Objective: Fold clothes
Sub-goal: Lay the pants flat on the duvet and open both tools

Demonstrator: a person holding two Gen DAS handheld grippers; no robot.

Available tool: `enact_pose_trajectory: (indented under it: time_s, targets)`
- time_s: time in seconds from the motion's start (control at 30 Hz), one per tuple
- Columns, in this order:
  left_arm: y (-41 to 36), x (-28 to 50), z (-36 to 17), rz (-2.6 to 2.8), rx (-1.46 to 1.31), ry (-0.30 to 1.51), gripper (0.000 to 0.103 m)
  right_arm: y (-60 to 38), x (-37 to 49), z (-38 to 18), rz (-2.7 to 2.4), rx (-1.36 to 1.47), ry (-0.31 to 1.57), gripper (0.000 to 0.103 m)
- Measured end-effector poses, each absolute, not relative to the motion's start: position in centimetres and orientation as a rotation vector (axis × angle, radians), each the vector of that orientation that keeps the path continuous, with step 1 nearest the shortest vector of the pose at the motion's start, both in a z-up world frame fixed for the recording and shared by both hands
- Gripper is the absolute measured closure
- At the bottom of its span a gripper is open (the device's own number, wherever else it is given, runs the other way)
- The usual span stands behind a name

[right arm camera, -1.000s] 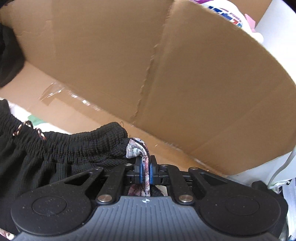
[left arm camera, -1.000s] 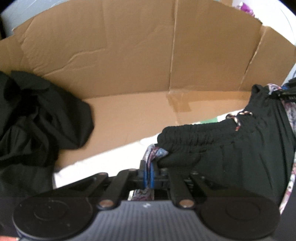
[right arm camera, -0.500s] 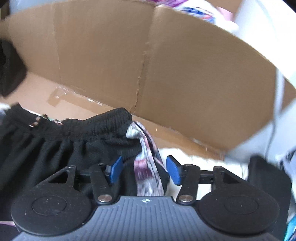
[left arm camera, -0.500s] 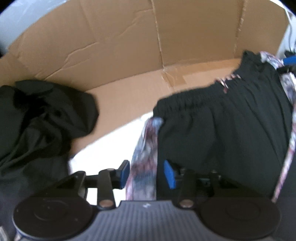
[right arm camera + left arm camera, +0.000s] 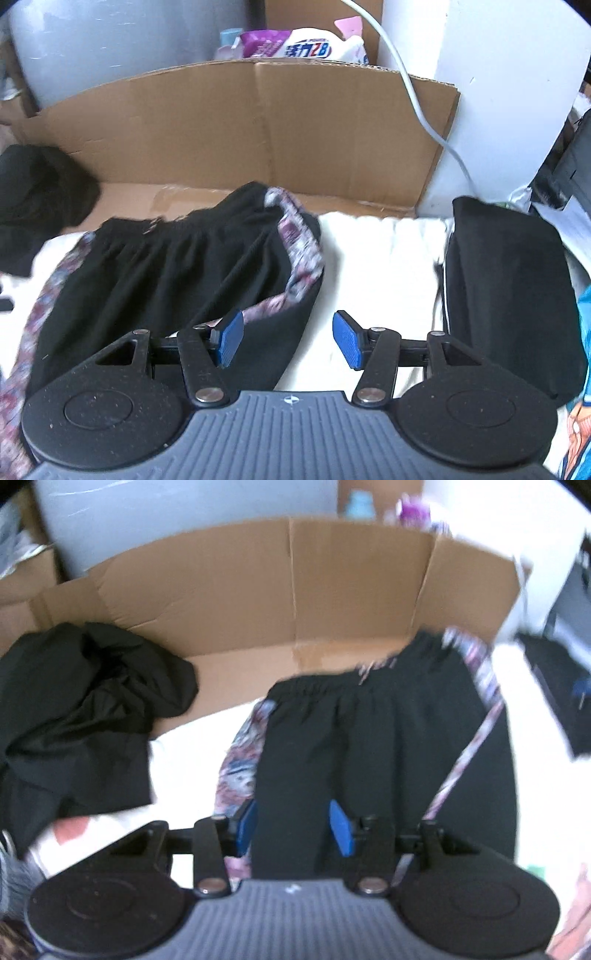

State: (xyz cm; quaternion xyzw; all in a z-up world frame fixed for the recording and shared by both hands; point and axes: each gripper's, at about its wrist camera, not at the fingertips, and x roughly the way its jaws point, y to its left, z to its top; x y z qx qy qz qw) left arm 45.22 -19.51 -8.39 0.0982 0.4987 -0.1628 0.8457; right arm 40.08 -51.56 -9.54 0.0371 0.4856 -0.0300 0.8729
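A big brown cardboard sheet [image 5: 258, 125], creased into panels, stands bent along the far edge of the white-covered work surface [image 5: 376, 266] and walls off that side; its lower flap lies flat under the clothes' far ends. Behind it stand a grey wall and a white and purple detergent bag [image 5: 306, 44], and a white cable [image 5: 417, 99] hangs down across the cardboard's right corner.

The pair of black shorts with patterned purple side stripes [image 5: 177, 266] lies spread on the white surface, its gathered waistband toward the cardboard and touching the flat flap. In the left wrist view the same shorts [image 5: 388, 738] fill the middle, blurred. To their left a crumpled black garment [image 5: 74, 709] is heaped, partly on the cardboard flap. To the right, a folded black garment [image 5: 506, 288] lies on the surface, well apart from the shorts, with bare white cover between.

The left gripper [image 5: 293, 825] hangs above the shorts with its blue pads apart, nothing pinched; black fabric shows below the gap. The right gripper [image 5: 288, 341] likewise has its jaws spread, over the shorts' right edge and the white cover, gripping nothing.
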Motion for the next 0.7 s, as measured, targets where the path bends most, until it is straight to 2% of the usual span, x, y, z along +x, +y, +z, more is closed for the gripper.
enact_pose_trajectory:
  time_s: [0.33,0.7]
  targets:
    - [-19.7,44.2,-3.6,-0.393,0.236,1.0,0.057,-49.0,34.7,-7.7,-0.014,0.15,1.04,0.043]
    - [-17.9,41.8,-5.5,-0.608,0.222,0.993,0.057,-46.2,29.5,-8.2,0.083,0.189,1.026,0.043]
